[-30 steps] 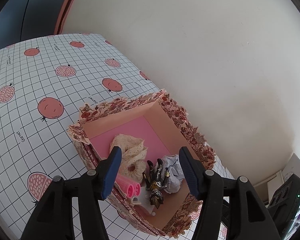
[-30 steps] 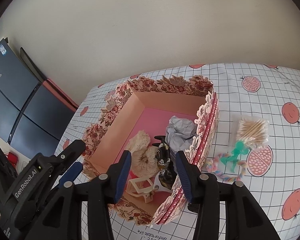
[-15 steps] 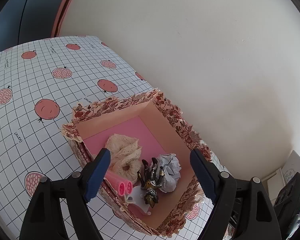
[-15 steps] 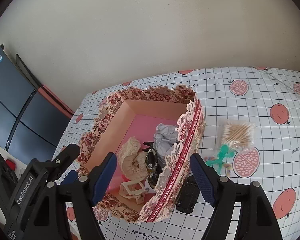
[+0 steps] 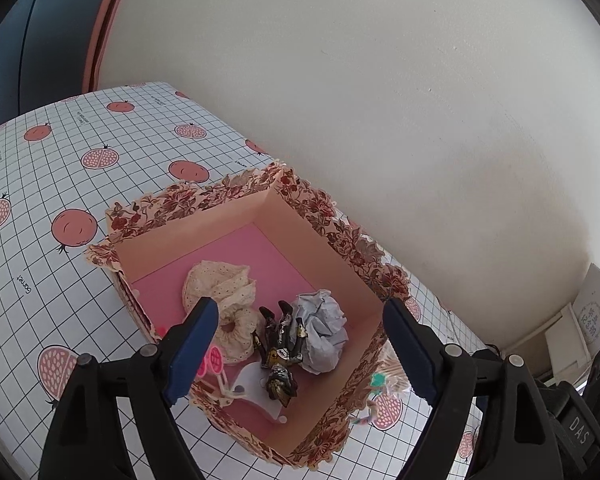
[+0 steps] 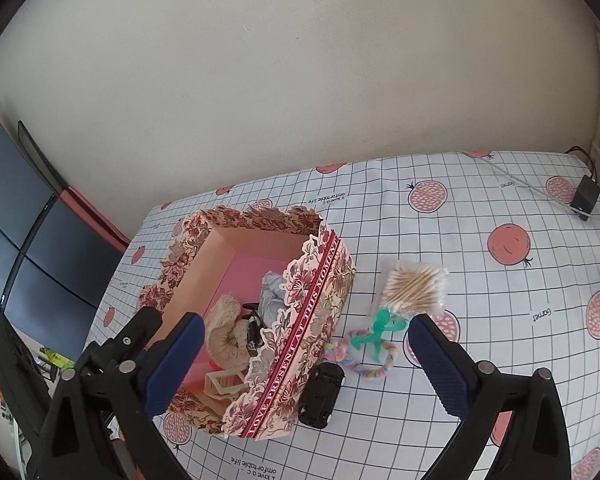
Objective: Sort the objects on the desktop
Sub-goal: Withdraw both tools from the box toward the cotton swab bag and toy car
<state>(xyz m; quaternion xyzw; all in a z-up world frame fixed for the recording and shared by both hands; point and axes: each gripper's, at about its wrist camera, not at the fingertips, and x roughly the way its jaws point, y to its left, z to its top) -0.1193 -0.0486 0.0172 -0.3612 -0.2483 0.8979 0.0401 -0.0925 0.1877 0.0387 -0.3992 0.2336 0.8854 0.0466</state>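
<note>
Hovering above the floral box, your left tongs have just been spreading, nothing between them. Your right tongs, likewise just spread wide and empty, straddle the box wall and the black toy car on the surface.

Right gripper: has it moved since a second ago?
Yes. The right gripper has backed up and away from the floral box, which now looks smaller, exposing the black toy car. Its jaws have just been opening; nothing between them.
</note>
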